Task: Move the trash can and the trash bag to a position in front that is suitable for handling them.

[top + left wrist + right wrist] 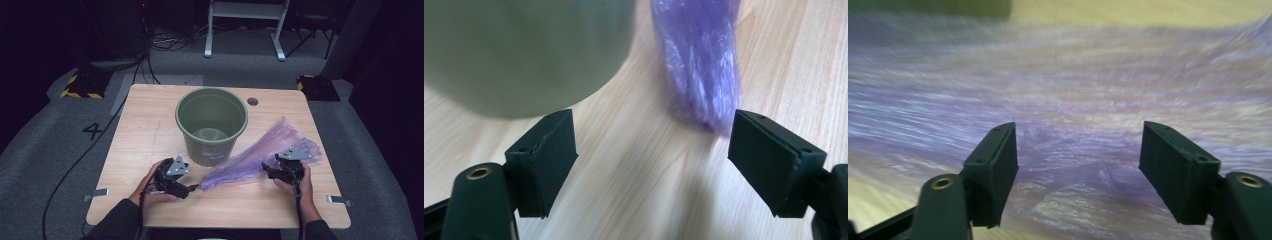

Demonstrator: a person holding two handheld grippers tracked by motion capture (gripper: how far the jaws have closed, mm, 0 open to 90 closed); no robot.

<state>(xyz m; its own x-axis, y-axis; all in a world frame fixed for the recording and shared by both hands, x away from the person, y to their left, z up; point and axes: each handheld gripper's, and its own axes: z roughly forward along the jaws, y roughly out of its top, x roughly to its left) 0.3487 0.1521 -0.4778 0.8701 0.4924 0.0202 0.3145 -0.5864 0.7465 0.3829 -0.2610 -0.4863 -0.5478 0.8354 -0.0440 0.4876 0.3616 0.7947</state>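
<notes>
— Where is the thin purple plastic bag point(260, 152) lying?

— Flat on the pale wooden table point(145, 135). Its bunched narrow end sits just ahead of the left gripper point(192, 189), close by the right-hand pad point(764, 160), not pinched. Those jaws stand apart, gripping nothing.

— And the right gripper point(266, 167)?

— It hovers over the bag's fanned-out wide part, jaws spread, the film lying under and beyond them, unclamped.

— The round green plastic bucket point(211, 125)?

— Upright, just beyond the left gripper.
</notes>
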